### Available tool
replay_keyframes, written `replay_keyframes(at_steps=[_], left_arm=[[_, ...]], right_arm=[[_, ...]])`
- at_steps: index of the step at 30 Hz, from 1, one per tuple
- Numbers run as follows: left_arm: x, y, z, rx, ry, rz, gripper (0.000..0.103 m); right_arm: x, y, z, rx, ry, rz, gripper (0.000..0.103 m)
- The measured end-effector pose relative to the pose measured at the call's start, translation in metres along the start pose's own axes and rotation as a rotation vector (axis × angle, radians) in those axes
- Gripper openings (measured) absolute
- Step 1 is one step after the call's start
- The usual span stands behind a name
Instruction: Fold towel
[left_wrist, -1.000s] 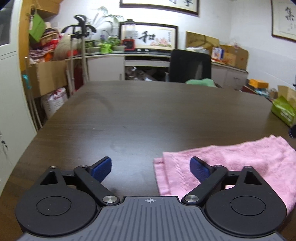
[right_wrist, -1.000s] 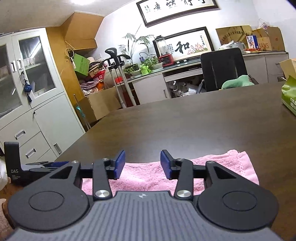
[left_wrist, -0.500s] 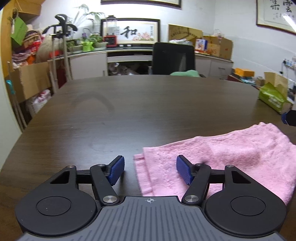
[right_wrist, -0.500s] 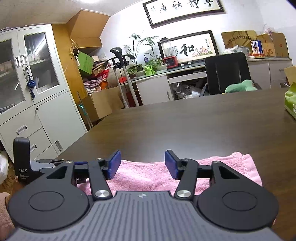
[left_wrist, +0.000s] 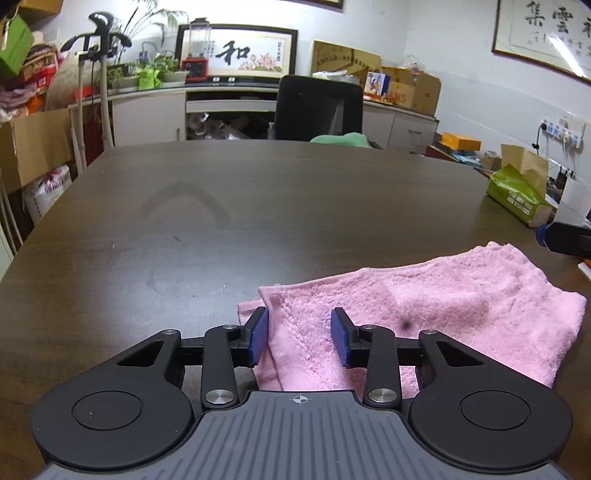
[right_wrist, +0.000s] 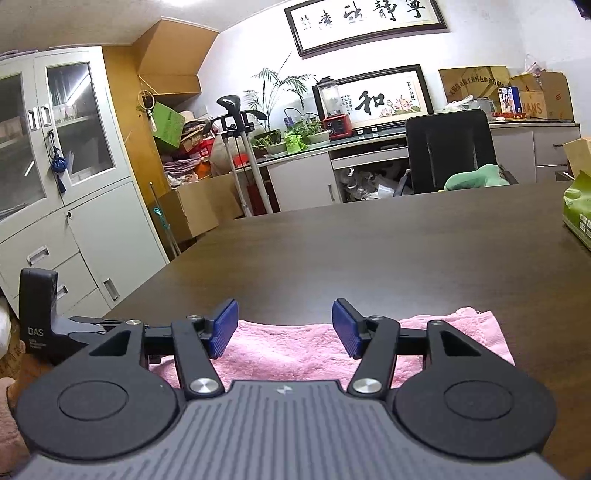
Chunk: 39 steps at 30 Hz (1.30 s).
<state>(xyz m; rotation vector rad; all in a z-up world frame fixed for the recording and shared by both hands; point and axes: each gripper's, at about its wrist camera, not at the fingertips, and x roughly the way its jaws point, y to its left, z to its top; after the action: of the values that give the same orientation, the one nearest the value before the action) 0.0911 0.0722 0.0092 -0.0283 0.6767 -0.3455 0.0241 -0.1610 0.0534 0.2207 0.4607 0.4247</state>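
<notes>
A pink towel (left_wrist: 424, 306) lies folded on the dark wooden table (left_wrist: 258, 206), near its front edge. My left gripper (left_wrist: 300, 338) is open and hovers over the towel's left end, its blue pads on either side of the folded corner. My right gripper (right_wrist: 281, 326) is open and empty, just above the towel (right_wrist: 295, 354) near its middle. The left gripper's body (right_wrist: 40, 325) shows at the far left of the right wrist view. A blue tip of the right gripper (left_wrist: 561, 238) shows at the right edge of the left wrist view.
A green packet (left_wrist: 517, 195) sits on the table's right side, also in the right wrist view (right_wrist: 578, 210). A black office chair (left_wrist: 317, 107) stands behind the far edge. Cabinets (right_wrist: 74, 221), cardboard boxes and plants line the walls.
My left gripper has moved right onto the towel's left end and its jaws have narrowed. My right gripper's jaws have opened wider over the towel.
</notes>
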Motion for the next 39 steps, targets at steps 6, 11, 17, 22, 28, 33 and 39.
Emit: replay_keyframes(at_steps=[6,11,17,22,28,33,39], left_arm=[[0.003,0.007,0.004,-0.053,-0.002,-0.003,0.023],[0.0,0.016,0.003,-0.109,-0.013,-0.01,0.008],[-0.01,0.007,0.0,-0.092,-0.063,0.061,0.0],[-0.021,0.009,0.0,-0.126,-0.092,0.089,0.0],[-0.028,0.016,0.0,-0.197,-0.086,0.146,0.0],[-0.02,0.025,0.002,-0.215,-0.041,0.177,0.0],[-0.016,0.021,-0.001,-0.178,-0.019,0.196,0.0]], right_arm=[[0.003,0.0,-0.002,0.004,0.012,-0.013,0.063],[0.003,0.0,-0.003,-0.004,0.004,-0.036,0.069],[0.0,-0.005,-0.003,0.011,-0.018,-0.075,0.071],[-0.001,-0.012,-0.002,0.037,-0.034,-0.11,0.074],[-0.001,-0.018,-0.004,0.047,-0.04,-0.122,0.075],[0.003,-0.021,-0.004,0.052,-0.021,-0.155,0.077],[-0.002,-0.042,0.001,0.148,-0.053,-0.21,0.077]])
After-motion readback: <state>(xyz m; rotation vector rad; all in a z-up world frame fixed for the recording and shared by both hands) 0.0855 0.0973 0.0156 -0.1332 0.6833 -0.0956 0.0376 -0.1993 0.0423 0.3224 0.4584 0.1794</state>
